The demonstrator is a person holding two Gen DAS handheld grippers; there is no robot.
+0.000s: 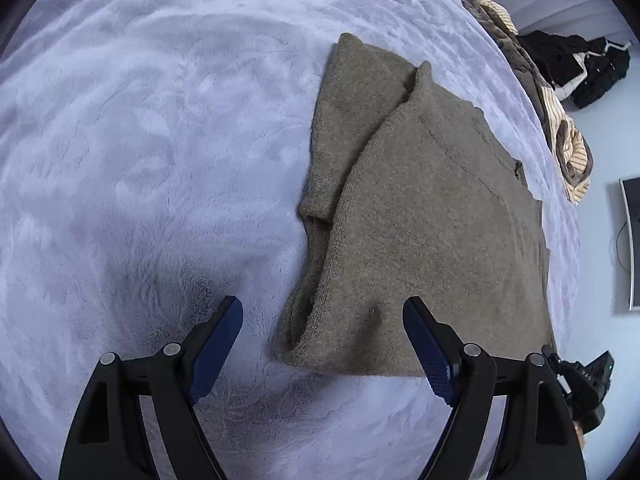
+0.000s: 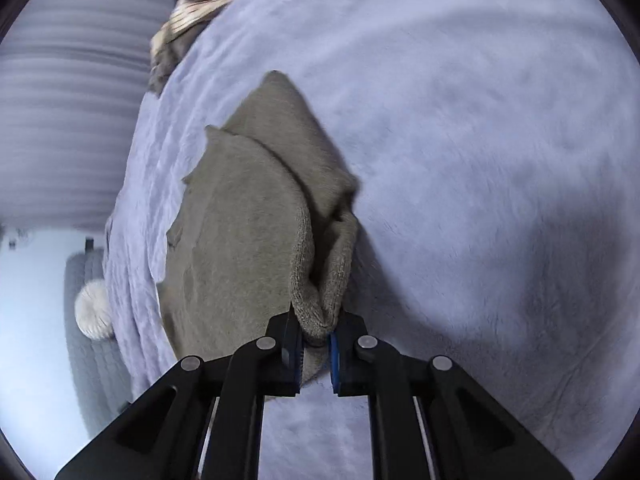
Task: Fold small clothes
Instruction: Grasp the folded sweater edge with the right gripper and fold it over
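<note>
Lavender plush bedding (image 1: 140, 140) carries the work: the right tool (image 2: 316, 340) is clenched on a bunched edge of the olive knit garment (image 2: 240, 220) right at its tips, while the left tool (image 1: 322, 344) hangs released with the garment's near hem between its fingers. To fold well, I judge the left should pinch that hem so both lift evenly toward the far sleeve (image 1: 352, 120), well short of the clothes pile (image 1: 560, 120) beyond.
</note>
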